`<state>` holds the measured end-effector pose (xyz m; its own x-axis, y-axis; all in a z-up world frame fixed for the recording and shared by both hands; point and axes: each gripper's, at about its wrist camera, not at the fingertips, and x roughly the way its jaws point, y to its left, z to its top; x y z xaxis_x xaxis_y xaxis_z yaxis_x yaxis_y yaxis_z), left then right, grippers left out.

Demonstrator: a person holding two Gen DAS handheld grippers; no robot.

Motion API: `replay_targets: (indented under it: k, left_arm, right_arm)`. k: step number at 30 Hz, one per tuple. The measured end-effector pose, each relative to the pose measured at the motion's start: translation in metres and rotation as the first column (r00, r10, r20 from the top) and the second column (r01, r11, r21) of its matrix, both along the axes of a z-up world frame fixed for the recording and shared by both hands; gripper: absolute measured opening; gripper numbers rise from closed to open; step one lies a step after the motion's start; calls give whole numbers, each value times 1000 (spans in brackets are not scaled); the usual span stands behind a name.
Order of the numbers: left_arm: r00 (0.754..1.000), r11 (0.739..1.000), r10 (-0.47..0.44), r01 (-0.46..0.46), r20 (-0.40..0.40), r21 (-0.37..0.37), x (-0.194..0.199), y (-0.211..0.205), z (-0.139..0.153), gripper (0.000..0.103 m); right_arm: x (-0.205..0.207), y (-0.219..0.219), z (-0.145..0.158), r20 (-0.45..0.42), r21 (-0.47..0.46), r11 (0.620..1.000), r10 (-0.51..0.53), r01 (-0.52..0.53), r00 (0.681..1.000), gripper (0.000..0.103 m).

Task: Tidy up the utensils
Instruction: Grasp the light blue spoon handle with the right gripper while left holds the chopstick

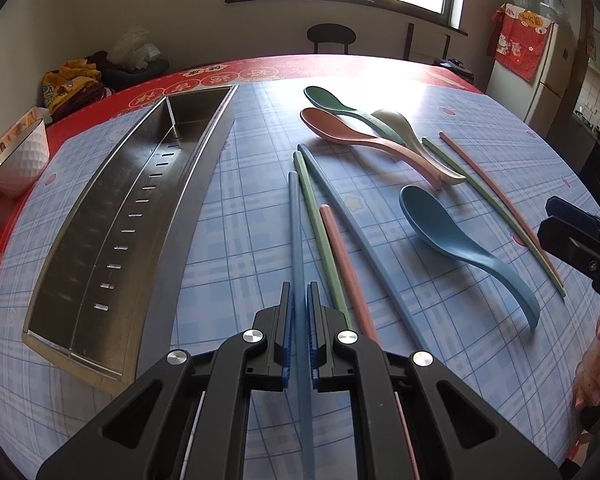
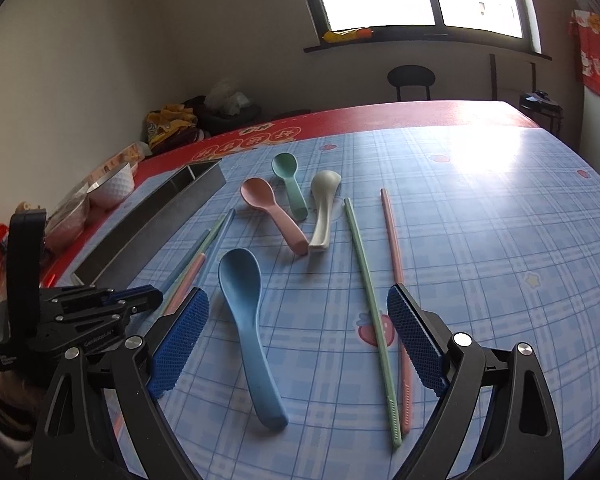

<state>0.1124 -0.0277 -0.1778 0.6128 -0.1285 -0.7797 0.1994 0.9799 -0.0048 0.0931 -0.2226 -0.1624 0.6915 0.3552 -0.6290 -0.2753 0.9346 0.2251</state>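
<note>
Left gripper [image 1: 299,308] clamping blue chopstick [image 1: 294,216]; right gripper [image 2: 298,312] gaping over blue spoon [image 2: 242,304], gripping nothing.

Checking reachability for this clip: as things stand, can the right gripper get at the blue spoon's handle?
Probably yes. The right gripper is open, and the blue spoon lies on the table between its jaws with nothing on top. The green chopstick also lies inside the gap, so closing might catch it too.

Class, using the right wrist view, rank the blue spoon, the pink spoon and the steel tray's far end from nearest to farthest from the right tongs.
1. Blue spoon, lying between the open right tongs.
2. Pink spoon, beyond it, mid-table.
3. Steel tray far end, back left.
</note>
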Motion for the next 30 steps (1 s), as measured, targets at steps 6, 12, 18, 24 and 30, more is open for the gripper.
replay_targets:
  k: [6, 12, 18, 24, 30]
  left_arm:
    - [1000, 1000, 2, -2, 1, -20, 0, 3, -1, 7]
    - [1000, 995, 3, -4, -14, -101, 2, 14, -1, 7]
    - [1000, 995, -1, 0, -13, -103, 1, 13, -2, 8]
    - [1000, 995, -15, 14, -11, -102, -1, 11, -1, 13]
    - [1000, 998, -19, 19, -2, -62, -1, 5, -2, 15]
  right_arm:
    - [8, 24, -12, -78, -94, 991, 86, -93, 993, 43]
    - [18, 32, -23, -157, -86, 983, 149, -164, 976, 23]
    - [23, 31, -28, -192, -55, 983, 160, -174, 968, 16]
    - [22, 28, -26, -178, -54, 986, 144, -155, 974, 15]
    - [15, 12, -18, -109, -26, 997, 68, -71, 992, 15]
